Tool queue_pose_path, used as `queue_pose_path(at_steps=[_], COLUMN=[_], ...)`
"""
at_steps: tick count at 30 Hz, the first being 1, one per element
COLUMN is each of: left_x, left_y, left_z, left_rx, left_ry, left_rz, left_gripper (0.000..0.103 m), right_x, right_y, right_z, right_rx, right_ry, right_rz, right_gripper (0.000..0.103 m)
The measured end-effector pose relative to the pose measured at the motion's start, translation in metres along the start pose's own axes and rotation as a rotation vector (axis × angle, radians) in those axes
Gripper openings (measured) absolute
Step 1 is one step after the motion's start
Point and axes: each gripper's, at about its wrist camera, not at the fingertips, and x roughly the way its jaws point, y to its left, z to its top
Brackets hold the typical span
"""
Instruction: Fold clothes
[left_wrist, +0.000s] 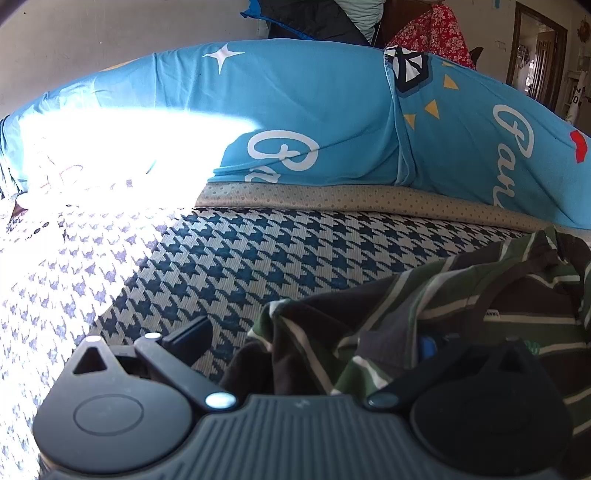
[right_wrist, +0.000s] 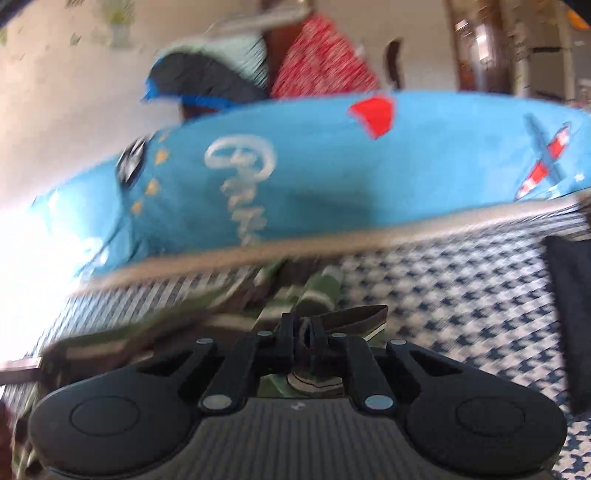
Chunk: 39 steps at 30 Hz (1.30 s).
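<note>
Right wrist: right tongs (right_wrist: 306, 334) pinch striped shirt (right_wrist: 317, 288); left tongs (left_wrist: 306, 343) wide.

Quick count of what's here: 1 green-and-brown striped shirt (left_wrist: 461, 317), crumpled up, and it's the only piece of clothing on the houndstooth bed cover (left_wrist: 258, 258), so 1 of those too. 2 tongs total, 1 left tongs (left_wrist: 306, 339) and 1 right tongs (right_wrist: 306, 334), each with 2 fingers. Behind the cover there's 1 big blue printed sheet (left_wrist: 314, 110), with 1 white star, 3 yellow triangles and 1 red patch visible in the left view, and 1 red-and-white plane in the right view. Behind that, 1 red floral cloth (left_wrist: 432, 33) and 1 dark jacket with blue trim (left_wrist: 306, 18). 1 dark item (right_wrist: 570, 306) at the right edge, can't tell what.
</note>
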Motion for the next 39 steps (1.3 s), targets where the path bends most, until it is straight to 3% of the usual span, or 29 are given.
queue_pose_path(at_steps=[3, 6, 10, 16, 19, 24, 32, 35, 37, 39], left_x=[0.0, 0.0, 0.001, 0.002, 0.001, 0.003, 0.003, 0.003, 0.003, 0.003], left_y=[0.0, 0.0, 0.0, 0.0, -0.001, -0.001, -0.002, -0.003, -0.003, -0.003], left_z=[0.0, 0.0, -0.001, -0.002, -0.002, -0.002, -0.004, -0.005, -0.005, -0.005], left_rx=[-0.001, 0.002, 0.002, 0.005, 0.006, 0.004, 0.009, 0.012, 0.015, 0.015], left_ry=[0.0, 0.0, 0.003, 0.003, 0.003, 0.006, 0.003, 0.001, -0.002, -0.005], left_rz=[-0.001, 0.0, 0.001, 0.002, 0.003, 0.002, 0.007, 0.008, 0.009, 0.01], left_gripper=[0.103, 0.103, 0.103, 0.103, 0.103, 0.103, 0.103, 0.103, 0.103, 0.103], right_x=[0.014, 0.009, -0.003, -0.003, -0.001, 0.0, 0.014, 0.019, 0.021, 0.024], right_y=[0.025, 0.022, 0.001, -0.02, -0.038, -0.067, -0.068, -0.064, -0.057, -0.053], right_z=[-0.019, -0.02, -0.013, -0.007, -0.009, -0.014, -0.023, -0.022, -0.019, -0.018], right_rx=[-0.196, -0.185, -0.033, 0.1, 0.238, 0.495, 0.599, 0.605, 0.566, 0.537], right_ry=[0.119, 0.118, 0.079, 0.082, 0.105, 0.127, 0.163, 0.152, 0.148, 0.146], right_rz=[0.015, 0.044, 0.073, -0.041, -0.075, -0.047, -0.009, 0.01, -0.017, -0.031], right_gripper=[0.011, 0.015, 0.023, 0.029, 0.032, 0.041, 0.048, 0.048, 0.041, 0.016])
